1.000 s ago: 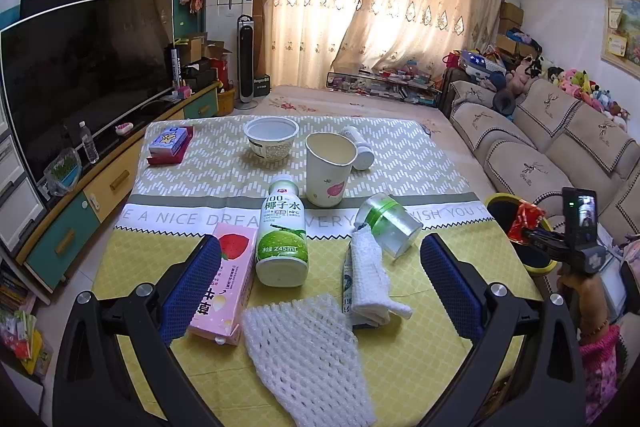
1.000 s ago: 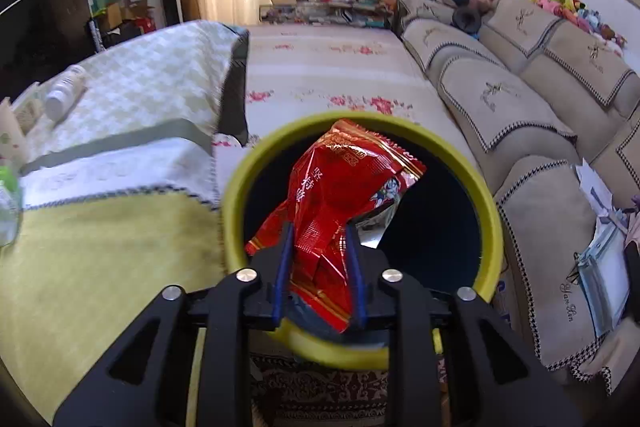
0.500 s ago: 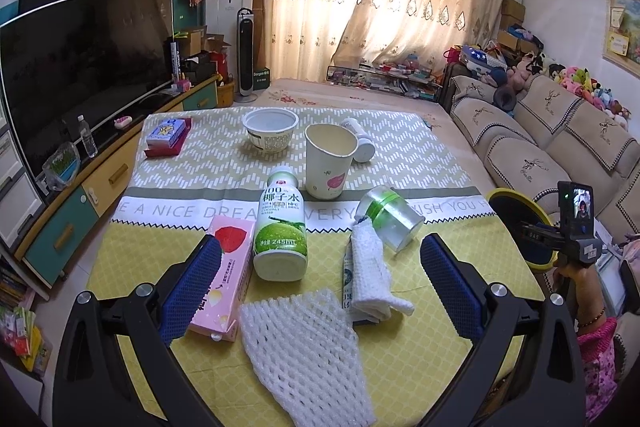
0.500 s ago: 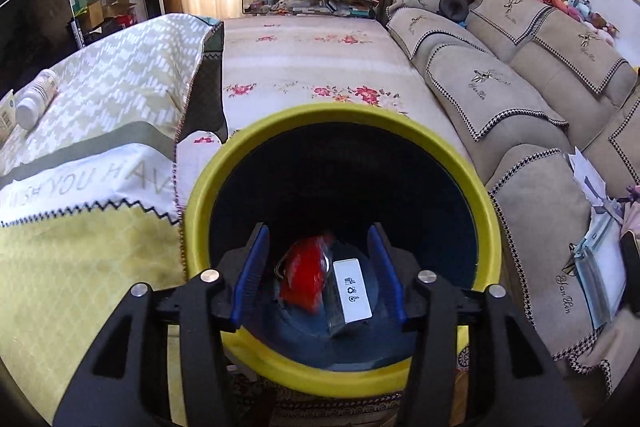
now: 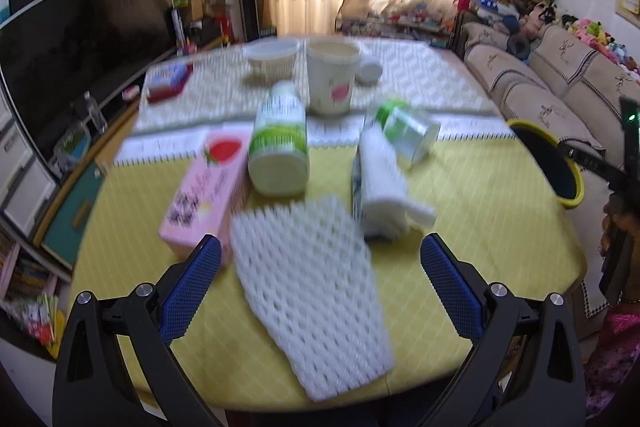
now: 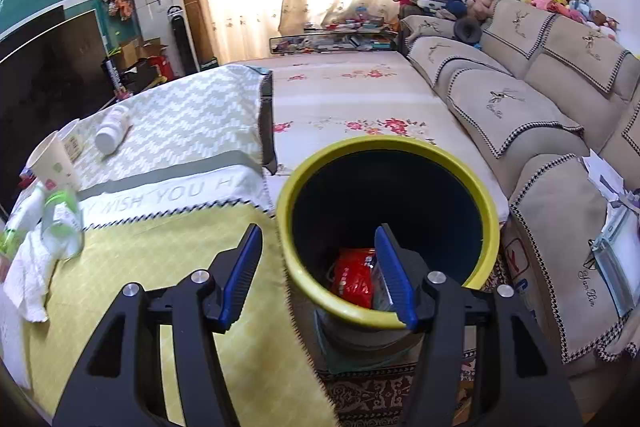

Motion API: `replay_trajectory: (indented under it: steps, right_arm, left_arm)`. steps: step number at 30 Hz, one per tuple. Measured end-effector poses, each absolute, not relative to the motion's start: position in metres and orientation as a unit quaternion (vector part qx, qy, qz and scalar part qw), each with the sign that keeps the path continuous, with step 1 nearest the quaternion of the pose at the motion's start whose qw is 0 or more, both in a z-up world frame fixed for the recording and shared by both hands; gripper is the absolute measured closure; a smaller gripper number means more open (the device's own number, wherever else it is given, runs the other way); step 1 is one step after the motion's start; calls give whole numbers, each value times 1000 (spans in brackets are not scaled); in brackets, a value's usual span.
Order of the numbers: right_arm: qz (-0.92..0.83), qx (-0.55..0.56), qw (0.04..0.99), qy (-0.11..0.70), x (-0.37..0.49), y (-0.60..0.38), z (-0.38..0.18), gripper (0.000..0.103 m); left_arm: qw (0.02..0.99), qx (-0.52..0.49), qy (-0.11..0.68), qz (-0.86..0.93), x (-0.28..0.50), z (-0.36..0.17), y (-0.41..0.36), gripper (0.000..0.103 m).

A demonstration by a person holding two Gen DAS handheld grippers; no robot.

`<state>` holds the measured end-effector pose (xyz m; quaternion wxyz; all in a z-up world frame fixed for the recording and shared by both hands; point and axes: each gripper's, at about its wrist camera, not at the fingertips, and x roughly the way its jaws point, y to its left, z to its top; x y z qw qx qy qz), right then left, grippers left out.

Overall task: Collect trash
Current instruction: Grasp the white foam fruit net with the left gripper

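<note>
we note the white foam net (image 5: 308, 291) lies on the tabletop (image 5: 480, 211) between the left claw (image 5: 320, 291) jaws, wide open and empty, long axis running away, while the right claw (image 6: 320, 275), just opened and empty, hangs over the bin (image 6: 388, 147).

Yellow-rimmed bin (image 6: 486, 211); red wrapper (image 6: 354, 277); white foam net (image 5: 312, 303); pink carton (image 5: 204, 189).
</note>
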<state>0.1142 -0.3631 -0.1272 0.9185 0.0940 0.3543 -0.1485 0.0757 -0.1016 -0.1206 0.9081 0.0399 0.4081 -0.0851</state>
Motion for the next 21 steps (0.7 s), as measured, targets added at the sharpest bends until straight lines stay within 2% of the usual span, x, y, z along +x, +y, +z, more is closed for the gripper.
replay_trajectory:
  steps: [19,21]
  right_arm:
    - [-105,93,925,354,108,-338,-125,45]
    - [-104,93,925,353,108,-338,-124,45]
  left_arm:
    - [871,45,486,-56,84,-168,-102,5]
    - [869,39,491,-57,85,-171,-101,14]
